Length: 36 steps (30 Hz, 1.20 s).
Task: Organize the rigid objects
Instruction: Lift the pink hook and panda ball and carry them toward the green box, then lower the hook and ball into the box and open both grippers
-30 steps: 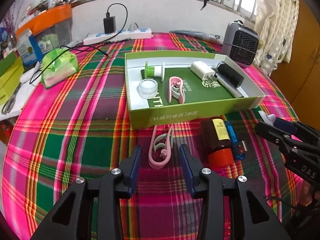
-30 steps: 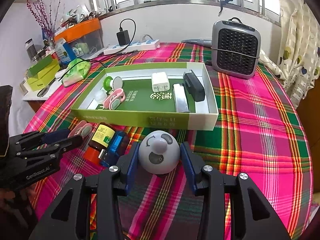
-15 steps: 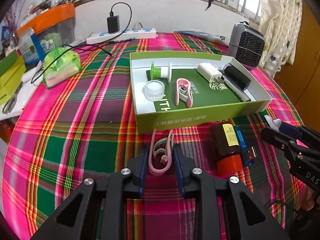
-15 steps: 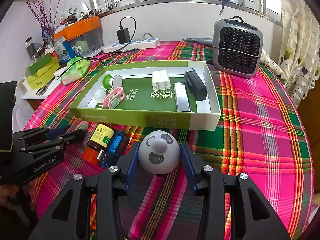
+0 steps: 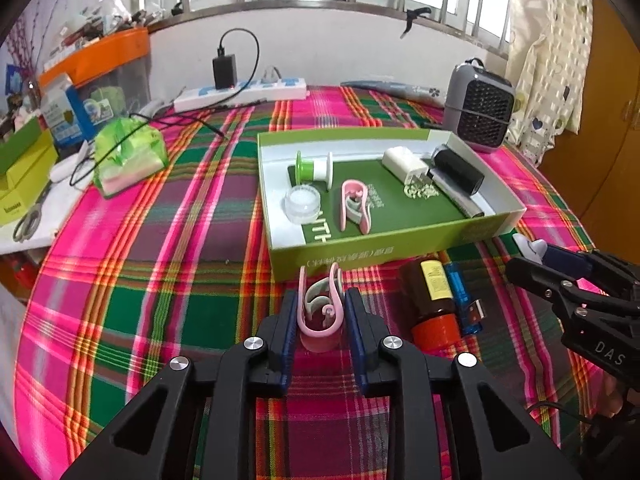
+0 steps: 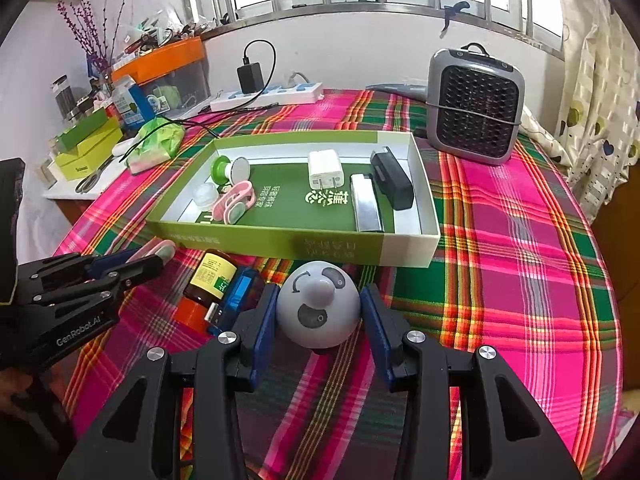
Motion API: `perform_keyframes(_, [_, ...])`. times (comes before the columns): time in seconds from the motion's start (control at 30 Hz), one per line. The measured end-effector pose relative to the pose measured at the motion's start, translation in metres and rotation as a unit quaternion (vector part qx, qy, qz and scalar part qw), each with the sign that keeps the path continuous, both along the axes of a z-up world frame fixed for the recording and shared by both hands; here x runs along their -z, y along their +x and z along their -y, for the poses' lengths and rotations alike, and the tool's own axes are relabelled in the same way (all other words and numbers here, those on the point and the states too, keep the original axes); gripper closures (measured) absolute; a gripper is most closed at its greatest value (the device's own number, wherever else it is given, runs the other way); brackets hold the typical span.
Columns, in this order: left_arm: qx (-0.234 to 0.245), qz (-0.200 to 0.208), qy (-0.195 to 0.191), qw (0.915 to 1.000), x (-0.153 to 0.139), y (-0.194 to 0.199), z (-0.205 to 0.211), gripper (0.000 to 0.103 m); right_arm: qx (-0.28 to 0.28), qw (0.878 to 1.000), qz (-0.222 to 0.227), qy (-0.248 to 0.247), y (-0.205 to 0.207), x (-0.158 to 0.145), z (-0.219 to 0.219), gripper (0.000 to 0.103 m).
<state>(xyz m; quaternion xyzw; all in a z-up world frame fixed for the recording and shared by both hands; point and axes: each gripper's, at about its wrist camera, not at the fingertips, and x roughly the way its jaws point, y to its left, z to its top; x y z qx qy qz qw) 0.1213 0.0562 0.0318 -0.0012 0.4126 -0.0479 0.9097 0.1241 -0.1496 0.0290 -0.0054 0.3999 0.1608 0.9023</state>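
Note:
My left gripper [image 5: 320, 308] is shut on a pink clip [image 5: 320, 312] in front of the green box [image 5: 360, 252]. My right gripper [image 6: 318, 312] is shut on a grey egg-shaped gadget [image 6: 318, 308] by the box's front wall [image 6: 304, 244]. A brown bottle with an orange cap [image 5: 430, 300] and a blue USB stick [image 5: 464, 296] lie on the cloth between the grippers. The box holds a second pink clip [image 5: 354, 204], a green spool [image 5: 314, 166], a clear round jar [image 5: 302, 202], a white charger [image 5: 404, 164], a silver bar [image 6: 366, 208] and a black case [image 6: 392, 180].
A grey heater [image 6: 474, 108] stands behind the box at the right. A power strip with a plugged charger [image 5: 240, 90] lies at the back. A green tissue pack [image 5: 128, 156] and cable lie at the left. Boxes, scissors [image 5: 28, 220] and an orange bin crowd the left shelf.
My left gripper closed its fingers onto the pink clip and lifted it slightly off the cloth. My right gripper stayed shut on the grey gadget.

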Motion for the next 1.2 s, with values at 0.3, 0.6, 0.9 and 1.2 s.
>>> perform_keyframes(0.3, [0.003,0.024,-0.003,0.9997,-0.022,-0.001,-0.003,0.081,-0.007,1.000,0.018,-0.004,0.000,-0.016,-0.005,0.060])
perform_keyframes(0.6, [0.015,0.031,-0.009,0.9994,-0.036,0.021,-0.001,0.081,-0.015,1.000,0.025,-0.003,0.018,-0.030,-0.008,0.060])
perform_keyframes(0.9, [0.042,0.028,-0.018,0.9985,-0.042,0.056,0.010,0.081,-0.028,0.999,0.005,0.015,0.053,-0.028,-0.009,0.060])
perform_keyframes(1.2, [0.061,0.019,-0.025,0.9977,-0.038,0.091,0.026,0.081,-0.041,0.999,-0.020,0.007,0.084,-0.017,-0.017,0.060])
